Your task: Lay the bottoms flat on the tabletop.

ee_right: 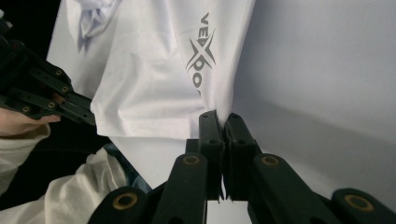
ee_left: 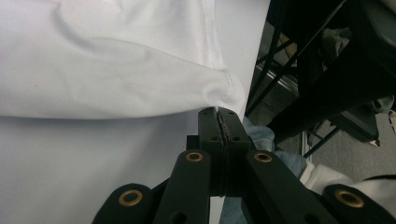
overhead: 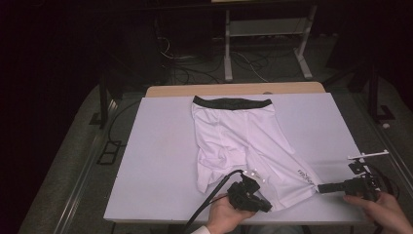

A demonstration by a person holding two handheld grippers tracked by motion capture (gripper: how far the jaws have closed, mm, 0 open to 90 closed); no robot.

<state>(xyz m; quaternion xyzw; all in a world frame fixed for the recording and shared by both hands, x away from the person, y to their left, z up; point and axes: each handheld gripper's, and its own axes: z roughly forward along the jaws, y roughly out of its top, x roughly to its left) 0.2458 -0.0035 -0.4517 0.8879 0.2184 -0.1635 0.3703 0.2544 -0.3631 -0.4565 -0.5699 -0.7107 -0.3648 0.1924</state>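
Observation:
White shorts (overhead: 234, 136) with a black waistband (overhead: 231, 102) lie flat on the white table (overhead: 156, 161), waistband at the far side. The leg at the right reaches toward the front edge and bears a grey logo (ee_right: 203, 56). My left gripper (overhead: 267, 207) is shut on the near left corner of that leg's hem; in the left gripper view its jaws (ee_left: 218, 112) pinch the stitched corner of the shorts (ee_left: 116, 70). My right gripper (overhead: 320, 188) is shut on the hem's right corner, and its tips (ee_right: 219, 116) nip the fabric edge of the shorts (ee_right: 154, 70) just below the logo.
The table's wooden far edge (overhead: 234, 89) shows behind the shorts. Beyond it stand a white desk frame (overhead: 265, 29) and loose cables (overhead: 185, 68) on the floor. Dark stands flank the table. The person's knees (ee_left: 261, 135) are just past the front edge.

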